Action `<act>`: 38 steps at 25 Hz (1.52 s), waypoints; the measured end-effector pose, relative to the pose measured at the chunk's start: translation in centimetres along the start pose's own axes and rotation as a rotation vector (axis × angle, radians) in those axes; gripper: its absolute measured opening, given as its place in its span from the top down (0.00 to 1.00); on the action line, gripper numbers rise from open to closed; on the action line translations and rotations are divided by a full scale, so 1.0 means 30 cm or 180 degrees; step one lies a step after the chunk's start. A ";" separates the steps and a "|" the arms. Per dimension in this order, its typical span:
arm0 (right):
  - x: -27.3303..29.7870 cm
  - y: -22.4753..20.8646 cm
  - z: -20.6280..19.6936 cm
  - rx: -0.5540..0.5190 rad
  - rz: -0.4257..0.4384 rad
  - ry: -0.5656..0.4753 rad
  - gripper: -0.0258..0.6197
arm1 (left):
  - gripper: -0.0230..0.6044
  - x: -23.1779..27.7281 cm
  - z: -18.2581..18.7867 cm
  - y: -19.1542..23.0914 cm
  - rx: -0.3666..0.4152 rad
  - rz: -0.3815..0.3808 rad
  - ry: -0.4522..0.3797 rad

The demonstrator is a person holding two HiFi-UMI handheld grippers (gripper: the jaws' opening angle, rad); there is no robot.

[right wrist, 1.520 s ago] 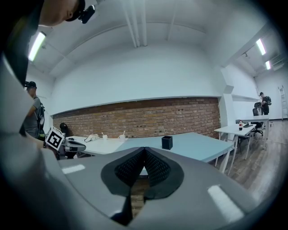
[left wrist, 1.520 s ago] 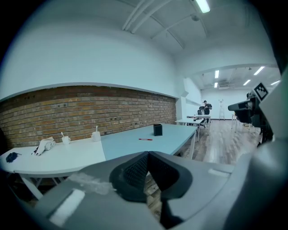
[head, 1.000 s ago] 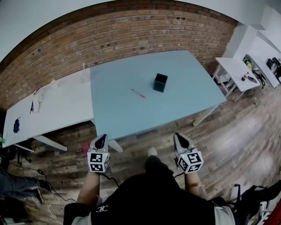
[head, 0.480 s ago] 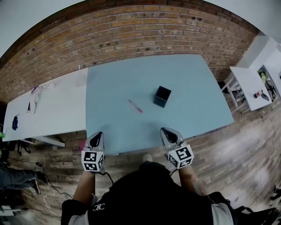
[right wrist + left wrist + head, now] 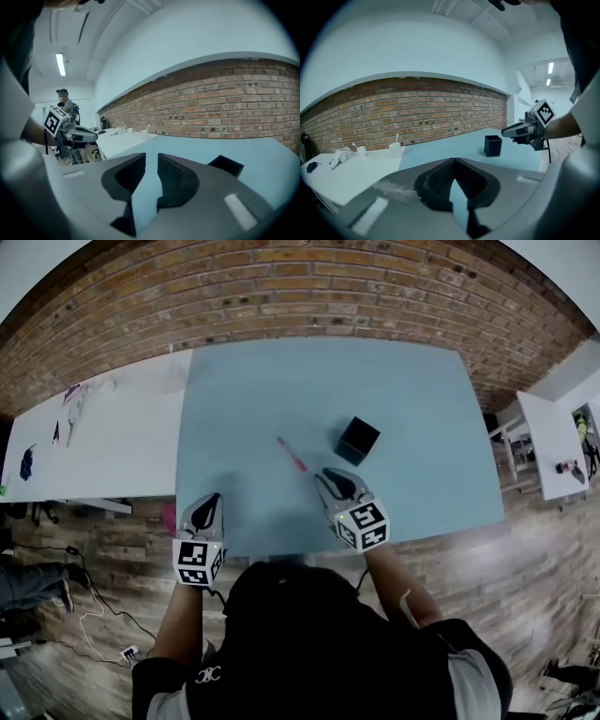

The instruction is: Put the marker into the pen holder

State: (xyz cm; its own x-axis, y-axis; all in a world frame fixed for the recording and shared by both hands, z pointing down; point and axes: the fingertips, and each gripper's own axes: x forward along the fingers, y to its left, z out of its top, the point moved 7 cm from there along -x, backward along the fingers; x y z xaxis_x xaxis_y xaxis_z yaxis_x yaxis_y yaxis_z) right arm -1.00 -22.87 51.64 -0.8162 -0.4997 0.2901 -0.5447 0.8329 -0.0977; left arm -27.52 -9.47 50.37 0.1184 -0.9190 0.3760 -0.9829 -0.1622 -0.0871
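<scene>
Reaching in over the near edge of the blue desk (image 5: 272, 390), the right gripper (image 5: 325, 480) points toward the red marker (image 5: 292, 455). Its jaws are opening with nothing between them, presumably in readiness for the pick. The marker lies flat on the desk, just left of the black pen holder (image 5: 357, 440) (a square, open-topped box, upright) and apart from it. The left gripper (image 5: 213, 505) hangs at the near edge, jaws pressed together and empty, likely not needed here.
</scene>
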 end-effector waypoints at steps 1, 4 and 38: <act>0.047 -0.008 -0.007 0.0015 0.0041 0.0079 0.84 | 0.95 0.009 -0.007 0.006 -0.0009 -0.0011 0.0013; 0.193 -0.039 -0.039 -0.0059 0.0069 0.0368 0.81 | 0.95 0.035 -0.016 0.017 0.0013 -0.0077 0.0055; 0.384 -0.045 -0.143 -0.0196 -0.0069 0.1225 0.87 | 0.95 0.152 -0.040 0.162 -0.0123 -0.0650 -0.0105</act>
State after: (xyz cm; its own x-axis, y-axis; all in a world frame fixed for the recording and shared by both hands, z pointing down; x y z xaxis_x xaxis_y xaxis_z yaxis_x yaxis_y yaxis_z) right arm -8.82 -28.73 59.20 -0.6662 -0.4012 0.6286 -0.5388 0.8418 -0.0337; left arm -31.92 -14.01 52.76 0.3196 -0.8798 0.3519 -0.9426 -0.3330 0.0234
